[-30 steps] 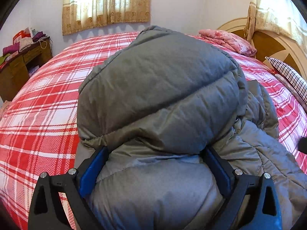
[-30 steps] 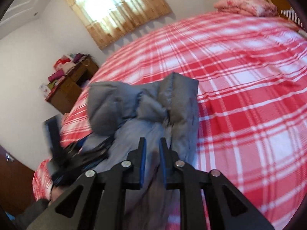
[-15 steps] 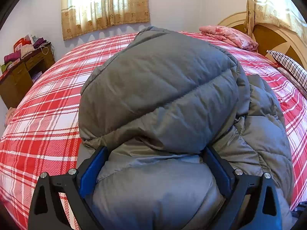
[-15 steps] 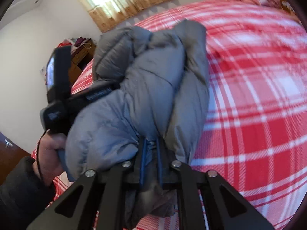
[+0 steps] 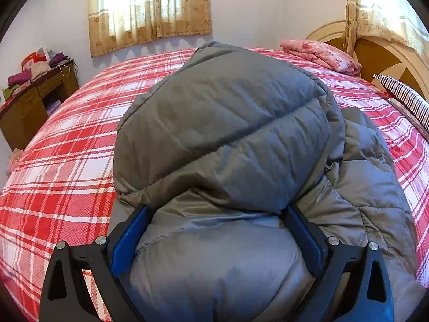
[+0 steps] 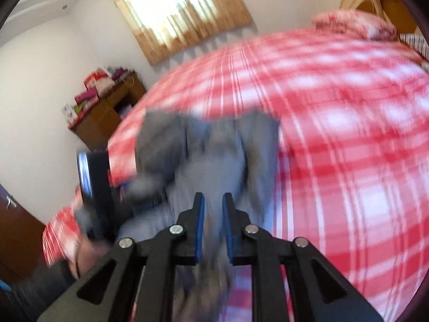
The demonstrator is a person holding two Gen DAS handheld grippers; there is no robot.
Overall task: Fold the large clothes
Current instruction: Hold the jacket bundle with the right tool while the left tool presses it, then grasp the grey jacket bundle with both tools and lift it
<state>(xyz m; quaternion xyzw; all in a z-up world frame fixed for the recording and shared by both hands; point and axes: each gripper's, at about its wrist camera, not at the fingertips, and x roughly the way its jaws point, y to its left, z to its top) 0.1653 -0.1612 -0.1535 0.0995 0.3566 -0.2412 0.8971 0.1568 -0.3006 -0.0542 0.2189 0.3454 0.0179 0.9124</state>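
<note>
A bulky grey padded jacket lies bunched on the bed with the red and white plaid cover. My left gripper has its blue pads wide apart around a thick roll of the jacket, gripping it. In the blurred right wrist view the jacket stretches ahead of my right gripper, whose jaws stand narrowly apart with grey fabric between them. The left gripper and the hand holding it show at the left of that view.
A folded pink floral blanket and a striped pillow lie by the wooden headboard at the far right. A brown desk with piled clothes stands left of the bed. A curtained window is on the far wall.
The right gripper has swung down and back from the raised jacket, with heavy motion blur. The jacket has dropped lower on the bed. The left gripper has held its grip, shifting slightly.
</note>
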